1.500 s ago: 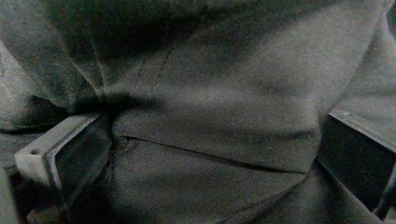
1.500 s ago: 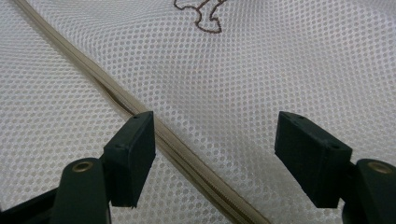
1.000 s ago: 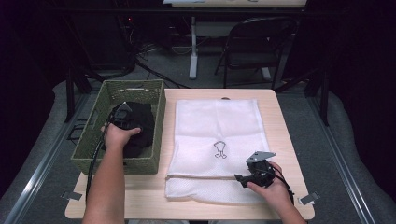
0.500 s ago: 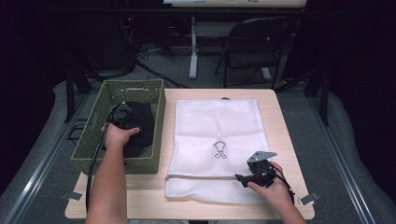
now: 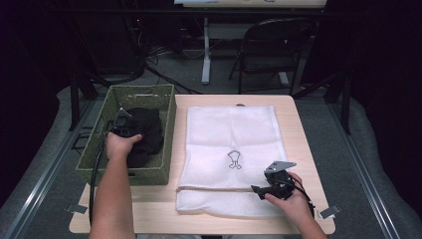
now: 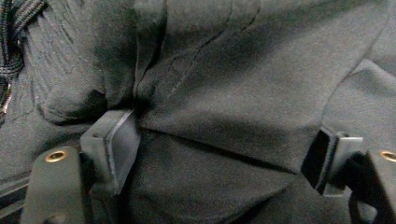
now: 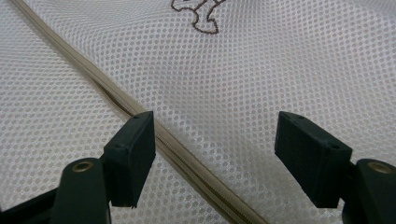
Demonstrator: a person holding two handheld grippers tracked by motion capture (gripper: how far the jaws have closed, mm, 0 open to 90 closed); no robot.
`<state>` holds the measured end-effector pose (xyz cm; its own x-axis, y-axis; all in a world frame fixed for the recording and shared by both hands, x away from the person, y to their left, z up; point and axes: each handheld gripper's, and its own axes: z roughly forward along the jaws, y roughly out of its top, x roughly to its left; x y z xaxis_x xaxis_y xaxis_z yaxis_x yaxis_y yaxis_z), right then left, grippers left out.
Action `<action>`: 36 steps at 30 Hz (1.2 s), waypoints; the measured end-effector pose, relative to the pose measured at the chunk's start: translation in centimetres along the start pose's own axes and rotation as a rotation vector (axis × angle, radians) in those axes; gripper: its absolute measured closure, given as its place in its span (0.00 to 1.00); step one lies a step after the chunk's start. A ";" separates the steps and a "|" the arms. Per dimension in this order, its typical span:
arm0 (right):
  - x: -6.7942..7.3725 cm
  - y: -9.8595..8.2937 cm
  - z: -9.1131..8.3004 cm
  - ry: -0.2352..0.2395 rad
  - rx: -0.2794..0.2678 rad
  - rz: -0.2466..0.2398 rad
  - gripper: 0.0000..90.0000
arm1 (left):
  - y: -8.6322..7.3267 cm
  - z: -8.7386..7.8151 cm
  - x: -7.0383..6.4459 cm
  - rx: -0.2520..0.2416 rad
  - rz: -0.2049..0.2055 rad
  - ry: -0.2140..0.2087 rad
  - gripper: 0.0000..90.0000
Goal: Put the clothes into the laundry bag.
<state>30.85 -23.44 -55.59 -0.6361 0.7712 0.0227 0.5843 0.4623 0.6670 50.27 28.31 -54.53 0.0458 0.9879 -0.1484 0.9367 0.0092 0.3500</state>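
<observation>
A black garment (image 5: 147,132) lies bunched in a green woven basket (image 5: 124,174) at the table's left. My left gripper (image 5: 122,120) reaches down into the basket. In the left gripper view it (image 6: 219,149) is open, both pads pressed into folds of the black garment (image 6: 233,70). A white mesh laundry bag (image 5: 231,134) lies flat in the middle of the table. My right gripper (image 5: 256,190) rests at the bag's front right. In the right gripper view it (image 7: 224,149) stands open over the mesh (image 7: 280,56), and the beige zipper (image 7: 93,77) runs diagonally under its left jaw.
A small brown emblem (image 5: 234,159) marks the bag. A black braided cord (image 6: 11,37) shows at the garment's edge. A folding chair (image 5: 271,45) and a desk leg (image 5: 205,55) stand beyond the table's far edge. Bare tabletop (image 5: 303,144) runs along the bag's right.
</observation>
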 end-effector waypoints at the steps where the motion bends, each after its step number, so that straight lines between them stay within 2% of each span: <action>1: 0.0 0.0 0.0 0.000 0.002 0.000 0.32 | 0.0 0.0 0.0 0.001 0.003 0.000 0.27; 6: 0.2 0.1 0.2 -0.001 0.007 -0.009 0.32 | 0.0 -0.2 -0.4 -0.004 0.019 -0.009 0.37; 18: 0.3 0.2 0.4 0.007 0.012 -0.015 0.32 | 0.0 -0.4 -1.1 -0.008 0.042 -0.019 0.52; 23: 0.3 0.3 0.5 0.006 0.013 -0.014 0.32 | 0.1 -0.5 -1.7 0.001 0.068 -0.001 0.59; 31: 0.3 0.3 0.6 0.008 0.014 -0.020 0.32 | 0.1 -0.7 -2.0 0.001 0.079 0.006 0.65; 36: 0.3 0.3 0.4 0.002 0.009 -0.010 0.32 | 0.2 -1.1 -1.9 0.006 0.079 -0.012 0.67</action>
<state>31.07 -22.90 -55.71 -0.6431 0.7656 0.0175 0.5823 0.4742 0.6603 49.98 26.59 -53.19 0.1234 0.9835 -0.1320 0.9321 -0.0692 0.3556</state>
